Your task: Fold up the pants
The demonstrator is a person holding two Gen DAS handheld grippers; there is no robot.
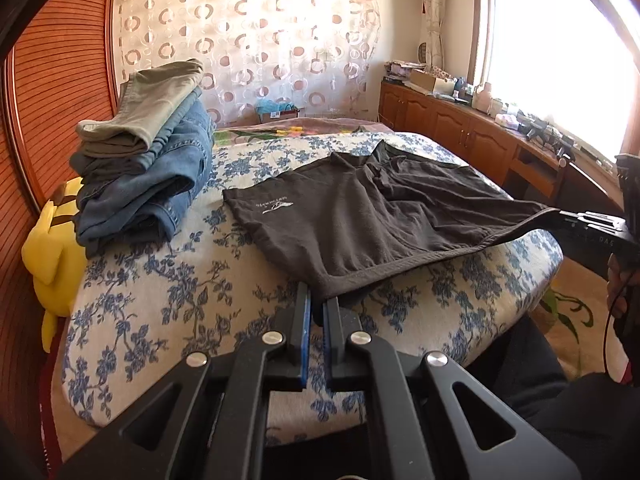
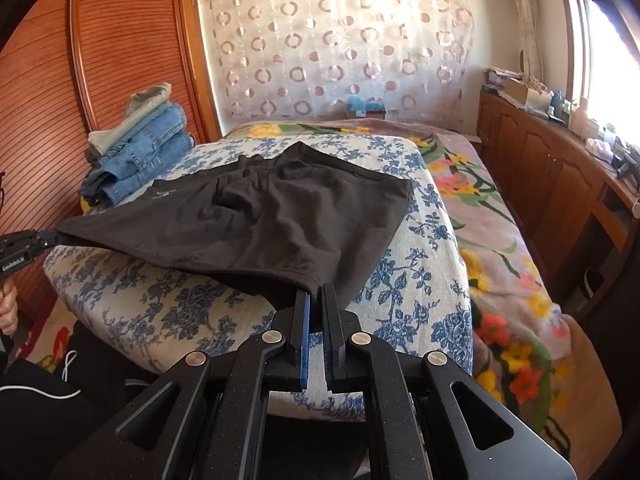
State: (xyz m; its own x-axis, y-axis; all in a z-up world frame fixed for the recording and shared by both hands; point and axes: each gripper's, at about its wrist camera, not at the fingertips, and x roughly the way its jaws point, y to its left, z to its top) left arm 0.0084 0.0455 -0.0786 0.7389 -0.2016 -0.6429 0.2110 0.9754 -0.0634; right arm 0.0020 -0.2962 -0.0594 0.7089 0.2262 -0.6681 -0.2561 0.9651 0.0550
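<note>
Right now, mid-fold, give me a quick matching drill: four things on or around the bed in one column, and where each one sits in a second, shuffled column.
Things:
1. dark shorts
2. folded jeans stack
3. yellow plush toy
4. left claw

Places:
A. wedged between bed and wooden wall panel
B. shut on a waistband corner
C. piled at the bed's left edge
D. spread across the floral cover

Pairs: 1-D, 2-C, 3-A, 4-B

Both wrist cams close, angled down; share bed point(image 1: 168, 288) w/ shorts point(image 2: 260, 216).

matt dark cloth shorts point(image 1: 360, 216) on rough floral cotton cover point(image 1: 168, 288); ribbed glossy wood panel point(image 1: 60, 92)
</note>
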